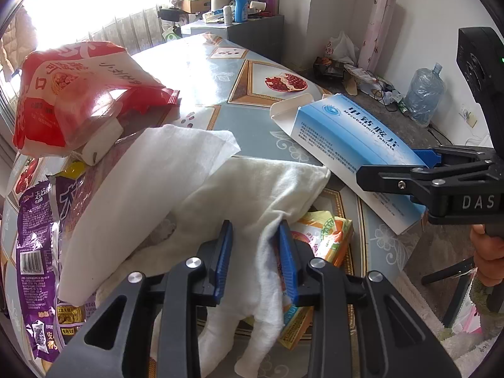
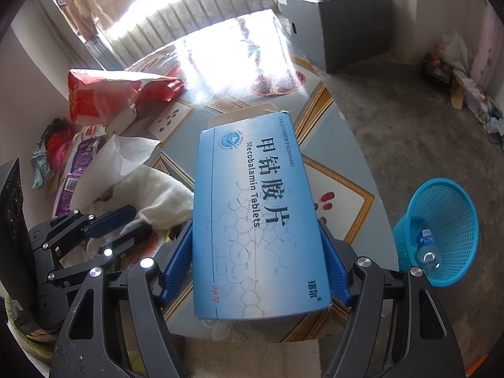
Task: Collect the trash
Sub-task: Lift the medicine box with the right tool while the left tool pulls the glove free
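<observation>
My right gripper (image 2: 256,252) is shut on a blue and white medicine box (image 2: 255,214) and holds it above the table; the box also shows in the left wrist view (image 1: 349,138), with the right gripper (image 1: 406,170) at its near end. My left gripper (image 1: 255,252) is open around a fold of crumpled white cloth (image 1: 252,189); its jaws stand apart with the cloth between them. A white paper tissue (image 1: 145,195) lies over the cloth. The left gripper (image 2: 126,220) shows in the right wrist view too.
A red snack bag (image 1: 75,91), purple wrappers (image 1: 34,239) and an orange packet (image 1: 321,245) lie on the patterned table (image 1: 252,107). A blue mesh bin (image 2: 441,233) holding a bottle stands on the floor to the right. A grey cabinet (image 2: 340,22) is beyond.
</observation>
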`<state>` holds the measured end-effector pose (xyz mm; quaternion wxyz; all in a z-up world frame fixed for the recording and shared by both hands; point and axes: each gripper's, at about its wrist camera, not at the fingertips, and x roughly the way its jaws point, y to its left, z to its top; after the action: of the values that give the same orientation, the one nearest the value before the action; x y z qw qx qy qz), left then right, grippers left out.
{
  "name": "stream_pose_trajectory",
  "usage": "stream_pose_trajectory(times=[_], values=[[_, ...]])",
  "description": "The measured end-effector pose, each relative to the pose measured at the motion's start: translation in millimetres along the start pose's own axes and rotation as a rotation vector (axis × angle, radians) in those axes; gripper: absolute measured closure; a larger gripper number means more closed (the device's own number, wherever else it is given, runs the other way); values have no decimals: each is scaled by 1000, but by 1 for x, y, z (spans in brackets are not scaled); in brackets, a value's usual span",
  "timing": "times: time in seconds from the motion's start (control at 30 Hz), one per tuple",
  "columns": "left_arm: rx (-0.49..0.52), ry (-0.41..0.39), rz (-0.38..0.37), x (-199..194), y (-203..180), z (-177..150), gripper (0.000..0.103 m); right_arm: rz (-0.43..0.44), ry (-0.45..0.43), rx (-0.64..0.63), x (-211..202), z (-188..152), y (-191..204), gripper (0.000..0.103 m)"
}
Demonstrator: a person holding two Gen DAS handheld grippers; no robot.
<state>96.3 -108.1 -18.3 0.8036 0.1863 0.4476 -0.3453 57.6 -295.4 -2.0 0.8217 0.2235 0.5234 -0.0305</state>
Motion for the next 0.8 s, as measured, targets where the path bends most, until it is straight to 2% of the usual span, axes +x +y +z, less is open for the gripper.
stream_pose_trajectory(times=[0.57, 0.73, 0.8], values=[[-2, -2, 0, 0, 0, 0, 76, 5, -1, 4, 1, 0, -1, 34], [-15, -8, -5, -2, 3, 1, 80, 7, -2, 8, 0, 0, -1, 34], [-20, -13, -14, -2, 6, 2, 85, 4, -1, 6, 0, 0, -1, 34]])
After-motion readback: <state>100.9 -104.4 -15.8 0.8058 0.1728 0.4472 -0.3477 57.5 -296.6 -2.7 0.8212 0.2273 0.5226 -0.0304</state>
